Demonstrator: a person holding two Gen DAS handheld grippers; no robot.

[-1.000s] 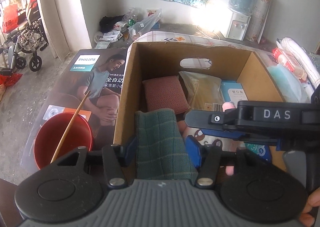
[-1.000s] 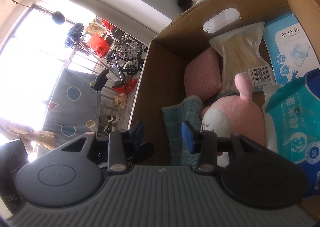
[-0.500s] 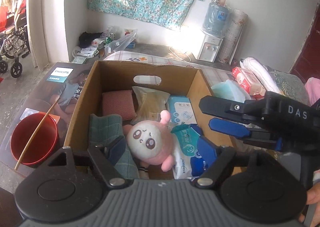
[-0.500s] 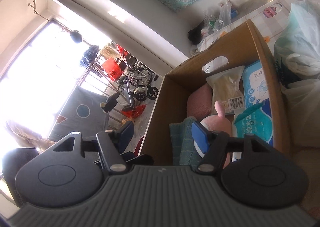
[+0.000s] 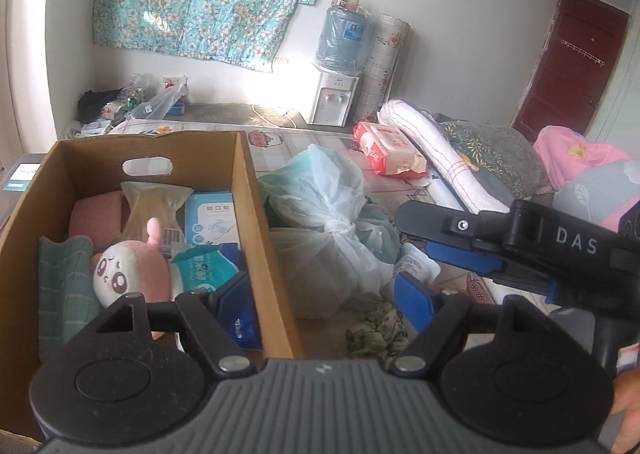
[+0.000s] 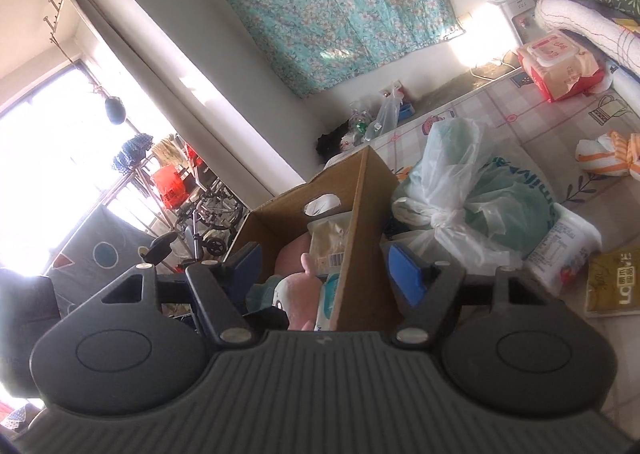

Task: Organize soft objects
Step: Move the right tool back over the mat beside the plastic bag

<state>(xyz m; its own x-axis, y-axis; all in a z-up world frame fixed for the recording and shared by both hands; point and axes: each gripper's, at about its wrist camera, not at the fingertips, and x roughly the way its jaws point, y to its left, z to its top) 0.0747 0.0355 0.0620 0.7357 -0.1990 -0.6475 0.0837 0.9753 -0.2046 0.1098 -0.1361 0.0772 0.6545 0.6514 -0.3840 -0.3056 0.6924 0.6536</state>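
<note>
A cardboard box [image 5: 252, 214] holds a pink plush toy [image 5: 128, 274], a folded green checked cloth [image 5: 60, 278], a wet-wipes pack [image 5: 204, 266] and a pink pad [image 5: 96, 214]. My left gripper [image 5: 322, 294] hovers open above the box's right wall, holding nothing. Below its right finger a crumpled green floral cloth [image 5: 376, 330] lies on the mat. My right gripper [image 6: 324, 266] is back from the box, its jaws opening; only the box wall [image 6: 360, 238] shows between them. It also juts in from the right as the right gripper [image 5: 416, 230] in the left wrist view.
Tied white plastic bags [image 5: 320, 222] lie right of the box. Farther right are a red tissue pack [image 5: 392, 152], a rolled white towel [image 5: 432, 150], a pillow [image 5: 492, 150] and pink fabric [image 5: 580, 154]. An orange-white soft toy [image 6: 608, 154] and a white packet [image 6: 564, 250] lie on the mat.
Both grippers opened, pulled back out of the box and swung right. The green cloth that was between the left fingers stays inside the box beside the plush toy.
</note>
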